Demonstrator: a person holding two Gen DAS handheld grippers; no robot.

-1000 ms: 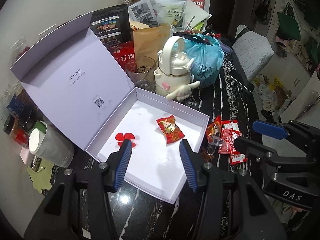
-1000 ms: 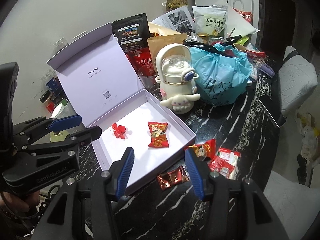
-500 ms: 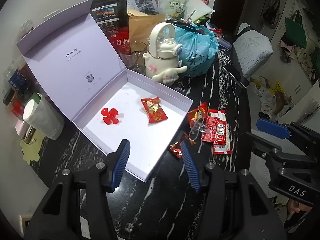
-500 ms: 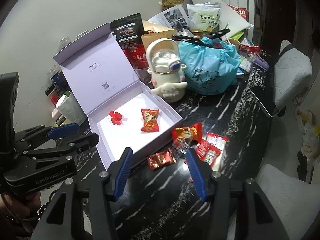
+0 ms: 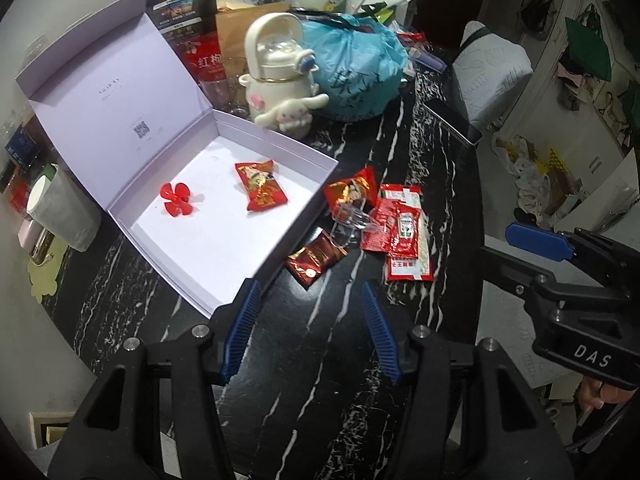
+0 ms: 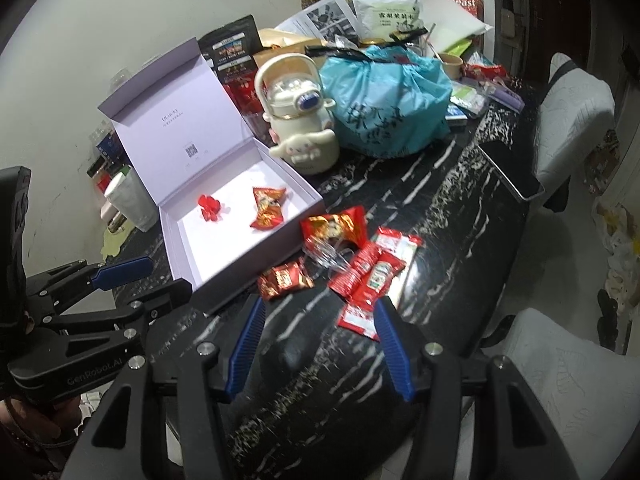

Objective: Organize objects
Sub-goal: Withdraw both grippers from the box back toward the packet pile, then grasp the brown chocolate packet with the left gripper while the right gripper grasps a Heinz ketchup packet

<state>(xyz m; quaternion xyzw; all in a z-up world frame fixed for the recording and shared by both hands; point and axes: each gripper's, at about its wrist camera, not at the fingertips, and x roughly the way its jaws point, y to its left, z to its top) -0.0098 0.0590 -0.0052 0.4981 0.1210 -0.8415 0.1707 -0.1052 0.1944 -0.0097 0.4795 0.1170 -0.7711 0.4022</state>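
Inside box (image 5: 280, 148), red packet (image 5: 261, 185) lies diagonally

Right gripper body (image 5: 588, 356): white letters "DAS", at 4 o'clock in the left wrist view.
Left gripper body (image 6: 94, 370): pale lettering "GenRobot.AI", at 8 o'clock in the right wrist view.
White paper bag (image 6: 460, 2): red letters "east", start hidden, at 1 o'clock.
Red pouch (image 5: 206, 60): white Chinese characters "红枸", remainder hidden.
Box lid (image 5: 140, 130): QR code; small lettering above it too small to read.
Teal bag (image 6: 380, 120): dark brush-style characters, not legible.
Ketchup sachets (image 5: 406, 226): label print too small to read.
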